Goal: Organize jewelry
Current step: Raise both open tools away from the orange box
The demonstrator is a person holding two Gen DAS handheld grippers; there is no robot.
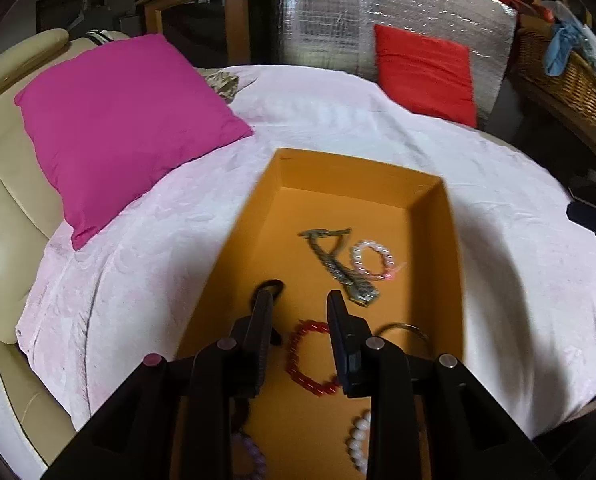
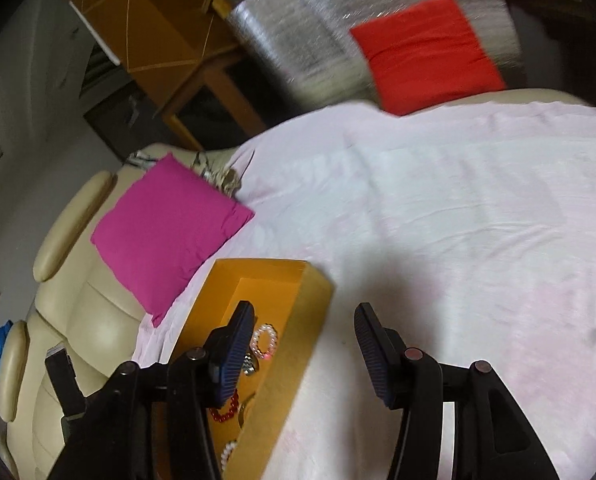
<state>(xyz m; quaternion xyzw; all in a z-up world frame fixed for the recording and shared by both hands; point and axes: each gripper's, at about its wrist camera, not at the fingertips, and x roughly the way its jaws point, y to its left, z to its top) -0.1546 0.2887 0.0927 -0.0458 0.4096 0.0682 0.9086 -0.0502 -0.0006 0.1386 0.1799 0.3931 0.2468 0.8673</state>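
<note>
- Orange box (image 1: 429, 216) sits on the pale pink bed cover (image 1: 146, 280), near the magenta cushion (image 1: 118, 128).
- In the box: red bead bracelet (image 1: 303, 360), pink-white bead bracelet (image 1: 371, 260), metal chain (image 1: 333, 264).
- Left gripper (image 1: 299, 300) hangs over the box, jaws narrowly parted, holding nothing.
- Right gripper (image 2: 303, 316) straddles the box's right wall, jaws wide, empty.
</note>
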